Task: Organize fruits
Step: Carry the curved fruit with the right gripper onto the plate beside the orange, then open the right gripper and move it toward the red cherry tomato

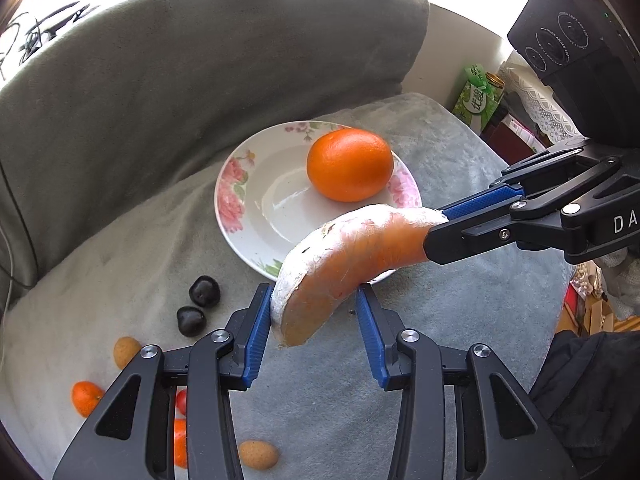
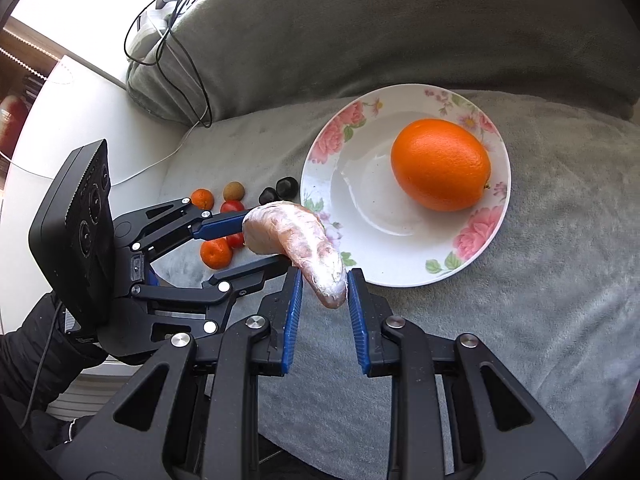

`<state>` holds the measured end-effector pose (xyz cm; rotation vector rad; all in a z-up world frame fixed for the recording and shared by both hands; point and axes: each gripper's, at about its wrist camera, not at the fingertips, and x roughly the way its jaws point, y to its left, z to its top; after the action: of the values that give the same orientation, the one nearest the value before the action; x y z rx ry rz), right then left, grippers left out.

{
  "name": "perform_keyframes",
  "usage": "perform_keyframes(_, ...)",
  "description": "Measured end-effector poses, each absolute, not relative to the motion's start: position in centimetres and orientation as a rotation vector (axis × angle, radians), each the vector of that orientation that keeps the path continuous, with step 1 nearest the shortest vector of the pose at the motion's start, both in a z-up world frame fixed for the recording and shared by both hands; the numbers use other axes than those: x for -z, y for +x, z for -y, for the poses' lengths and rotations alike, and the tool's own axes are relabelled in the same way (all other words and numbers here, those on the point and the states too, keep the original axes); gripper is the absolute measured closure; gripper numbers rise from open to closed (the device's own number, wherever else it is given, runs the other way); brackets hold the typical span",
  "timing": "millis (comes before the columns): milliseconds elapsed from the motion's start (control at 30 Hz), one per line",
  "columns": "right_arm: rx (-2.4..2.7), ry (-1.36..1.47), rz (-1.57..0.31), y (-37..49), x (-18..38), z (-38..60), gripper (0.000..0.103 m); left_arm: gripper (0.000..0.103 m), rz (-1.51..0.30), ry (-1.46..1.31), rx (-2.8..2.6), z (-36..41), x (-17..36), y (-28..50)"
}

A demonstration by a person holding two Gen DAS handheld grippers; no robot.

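Observation:
A curved orange melon slice (image 1: 352, 248) (image 2: 296, 232) wrapped in clear film hangs over the near rim of a flowered white plate (image 1: 224, 200) (image 2: 360, 184). My left gripper (image 1: 314, 300) (image 2: 260, 242) is shut on its thick end. My right gripper (image 2: 325, 280) (image 1: 440, 228) is shut on its thin end. A large orange (image 1: 350, 164) (image 2: 440, 164) lies on the plate. On the grey cushion beside the plate lie loose small fruits: two dark ones (image 1: 204, 290) (image 2: 286, 186), mandarins (image 1: 86, 398) (image 2: 216, 253), brown ones (image 1: 258, 454) (image 2: 233, 191) and a red tomato (image 2: 232, 206).
The grey sofa backrest (image 1: 200, 60) (image 2: 400, 20) rises right behind the plate. Black and white cables (image 2: 192, 64) trail over its end onto a white surface. A green carton (image 1: 476, 100) and other clutter stand past the cushion's right edge. A dark sleeve (image 2: 36, 360) holds the left gripper.

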<state>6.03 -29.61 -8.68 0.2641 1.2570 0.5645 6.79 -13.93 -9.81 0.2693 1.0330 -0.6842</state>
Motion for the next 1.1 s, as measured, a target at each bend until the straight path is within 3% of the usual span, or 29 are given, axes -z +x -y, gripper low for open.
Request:
perform_keyframes(600, -0.462, 0.279, -1.235, 6.7, 9.4, 33.6, 0.078, 0.062, -1.043, 0.302, 0.679, 17.0, 10.4, 8.1)
perform_keyframes(633, -0.452, 0.284, -1.235, 6.7, 9.4, 33.9, 0.074, 0.062, -1.049, 0.29, 0.679, 16.9, 10.4, 8.2)
perform_keyframes(733, -0.423, 0.293, -1.214, 6.5, 9.2, 34.6, 0.043, 0.062, -1.048, 0.271, 0.669, 16.4, 10.1, 8.3)
perform_keyframes(767, -0.417, 0.293, -1.205, 6.4, 9.0, 34.8, 0.039, 0.062, -1.048, 0.271, 0.665, 16.3, 10.0, 8.3)
perform_keyframes(1100, -0.387, 0.304, -1.197, 5.7, 8.5, 35.0, 0.039, 0.062, -1.045, 0.223, 0.626, 14.6, 9.2, 8.1)
